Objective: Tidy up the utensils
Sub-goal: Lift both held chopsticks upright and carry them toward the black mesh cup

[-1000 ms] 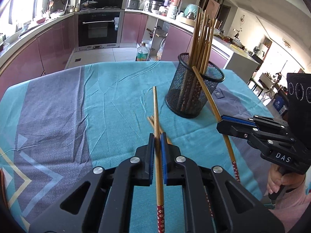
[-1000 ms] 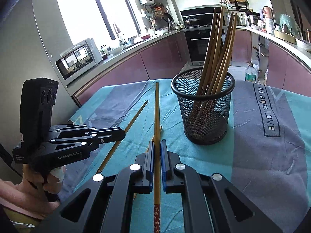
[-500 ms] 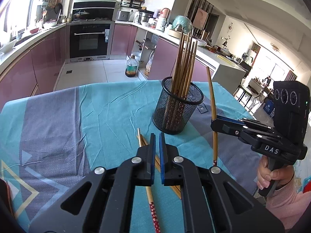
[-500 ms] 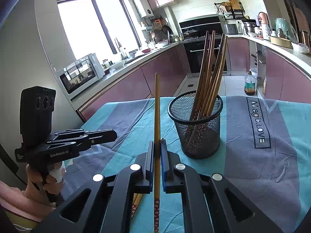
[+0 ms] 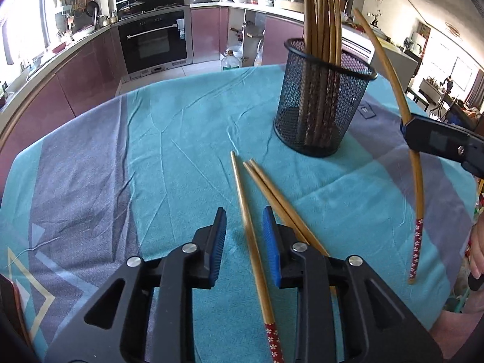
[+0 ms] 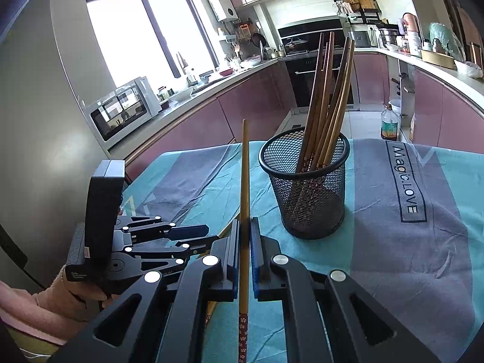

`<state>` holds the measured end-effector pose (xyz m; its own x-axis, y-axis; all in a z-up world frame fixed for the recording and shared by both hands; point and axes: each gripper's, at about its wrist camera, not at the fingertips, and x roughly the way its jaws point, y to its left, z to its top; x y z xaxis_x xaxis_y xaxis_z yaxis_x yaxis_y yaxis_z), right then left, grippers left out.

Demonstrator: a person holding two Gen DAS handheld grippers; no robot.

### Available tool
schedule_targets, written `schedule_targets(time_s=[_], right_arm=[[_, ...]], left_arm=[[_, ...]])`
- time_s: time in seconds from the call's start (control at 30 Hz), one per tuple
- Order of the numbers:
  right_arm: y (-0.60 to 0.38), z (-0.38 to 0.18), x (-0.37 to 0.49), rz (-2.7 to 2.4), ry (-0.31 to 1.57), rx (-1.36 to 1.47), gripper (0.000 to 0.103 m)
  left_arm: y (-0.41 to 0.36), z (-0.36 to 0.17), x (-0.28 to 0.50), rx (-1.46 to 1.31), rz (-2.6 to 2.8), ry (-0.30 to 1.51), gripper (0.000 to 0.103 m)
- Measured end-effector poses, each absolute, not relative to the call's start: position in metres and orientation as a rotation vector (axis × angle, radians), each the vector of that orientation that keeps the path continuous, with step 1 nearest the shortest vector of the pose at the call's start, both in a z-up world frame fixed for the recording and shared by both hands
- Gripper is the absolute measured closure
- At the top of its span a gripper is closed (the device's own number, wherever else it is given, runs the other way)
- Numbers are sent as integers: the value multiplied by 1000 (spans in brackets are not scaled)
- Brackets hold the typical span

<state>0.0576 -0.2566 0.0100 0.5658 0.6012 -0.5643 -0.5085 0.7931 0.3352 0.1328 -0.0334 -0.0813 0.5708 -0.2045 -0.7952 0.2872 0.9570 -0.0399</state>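
Left gripper (image 5: 244,233) is opening astride a loose chopstick (image 5: 246,220) on the surface — light, stiff, slippery, best pinched mid-shaft; right gripper (image 6: 244,236) clamps another chopstick (image 6: 243,181).

Smooth wooden chopsticks (image 5: 252,242), black metal mesh holder (image 5: 320,103), creased matt tablecloth (image 5: 181,139).

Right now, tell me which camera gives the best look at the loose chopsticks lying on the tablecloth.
The left wrist view. It shows three loose chopsticks on the tablecloth, one between the opening jaws of the left gripper, unpinched. The right wrist view shows only slivers of them, hidden behind both grippers.
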Motion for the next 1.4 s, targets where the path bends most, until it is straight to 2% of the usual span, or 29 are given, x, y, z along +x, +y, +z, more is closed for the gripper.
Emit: schedule_targets(time_s=[0.17,0.3,0.4,0.93,1.4], right_arm=[[-252,8,60,656,727,133,98],[-252,8,60,656,726,131,98],[-251,7,61,652,727,128,98],[-251,8,61,646,720,132,98],[-260,18,59,646,679,153,98]], left_arm=[[-39,-89,138,125,-269,920,79],[-44,-89,141,131,-259,915,90],[-45,-89,144,139,-252,912,94],[-44,-85,143,85,-259,913,96],[-16,-34,125,-70,-393,832,96]])
